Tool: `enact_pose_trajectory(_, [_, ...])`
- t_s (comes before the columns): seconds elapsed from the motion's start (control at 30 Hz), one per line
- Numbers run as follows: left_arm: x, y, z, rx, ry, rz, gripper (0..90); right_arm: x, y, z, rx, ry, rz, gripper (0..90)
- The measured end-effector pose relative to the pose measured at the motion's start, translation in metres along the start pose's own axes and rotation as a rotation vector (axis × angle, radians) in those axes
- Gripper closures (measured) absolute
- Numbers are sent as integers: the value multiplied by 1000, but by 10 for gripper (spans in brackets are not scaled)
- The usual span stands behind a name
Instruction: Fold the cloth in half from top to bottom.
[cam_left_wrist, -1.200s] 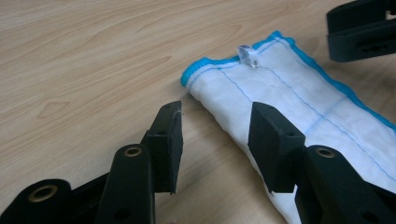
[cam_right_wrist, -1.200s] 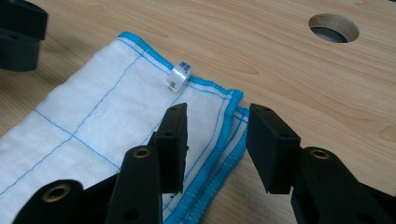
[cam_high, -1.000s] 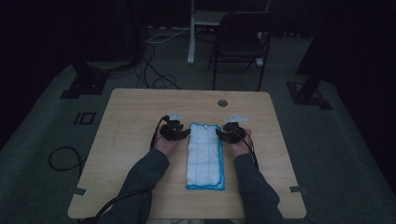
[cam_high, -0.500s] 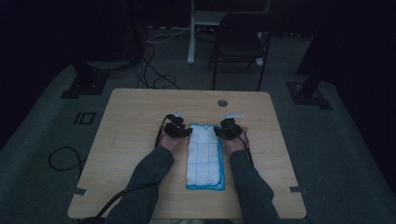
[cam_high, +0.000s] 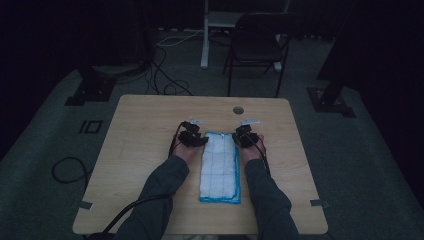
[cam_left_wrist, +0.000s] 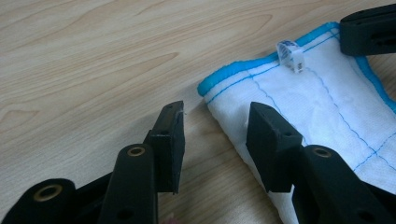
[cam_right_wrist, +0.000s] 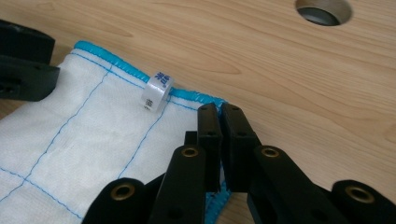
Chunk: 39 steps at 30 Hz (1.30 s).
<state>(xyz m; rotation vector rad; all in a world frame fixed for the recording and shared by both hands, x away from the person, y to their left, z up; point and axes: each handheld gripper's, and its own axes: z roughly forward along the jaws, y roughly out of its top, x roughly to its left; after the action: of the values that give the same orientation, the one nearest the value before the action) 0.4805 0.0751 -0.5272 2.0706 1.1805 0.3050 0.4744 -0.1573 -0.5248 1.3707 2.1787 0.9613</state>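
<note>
So it's a light wood counter (cam_high: 145, 130) in a really dim room, dark carpet all round. Off the left side there's a black stand base (cam_high: 92, 87) with cables (cam_high: 165, 75) snaking across the floor, and past the far edge a black folding chair (cam_high: 255, 47). Another dark stand base (cam_high: 330, 97) sits off to the right.

Left half of the counter is bare wood, loads of room out to that edge. The left gripper (cam_high: 196, 139) sits just beside the far-left corner of the cloth (cam_high: 220, 165). In the left gripper view its jaws are spread apart, holding nothing, one on bare wood and the other over the cloth's (cam_left_wrist: 322, 112) side edge, with the corner just ahead of the gap.

The cloth is a white folded towel with blue trim and blue stitching, lying flat mid-counter, long side running toward the person, near end close to the front edge. A small white tag loop (cam_right_wrist: 158, 91) stands up on its far hem.

The right gripper (cam_high: 244, 136) is at the far-right corner. In the right gripper view its jaws are pressed together on the blue-trimmed edge of the cloth (cam_right_wrist: 79, 135). To the right it's bare wood again, with a round cable hole (cam_high: 238, 110) near the far edge.
</note>
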Motion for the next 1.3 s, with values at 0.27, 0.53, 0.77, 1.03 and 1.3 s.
enact_pose_trajectory(0.27, [-5,4,4,-7,4,-12,560,-6,-5,1,43,-40,34,752])
enact_pose_trajectory(0.53, [-7,6,11,5,13,-33,548,-13,-8,4,56,-16,115,511])
enact_pose_trajectory(0.77, [-10,4,15,15,21,-32,539,-6,-6,6,69,-18,82,650])
enact_pose_trajectory(1.03, [-18,8,15,71,-1,-21,813,-4,-5,7,68,16,90,821])
enact_pose_trajectory(1.3, [-11,13,6,78,-2,8,867,-3,-3,5,40,41,106,846])
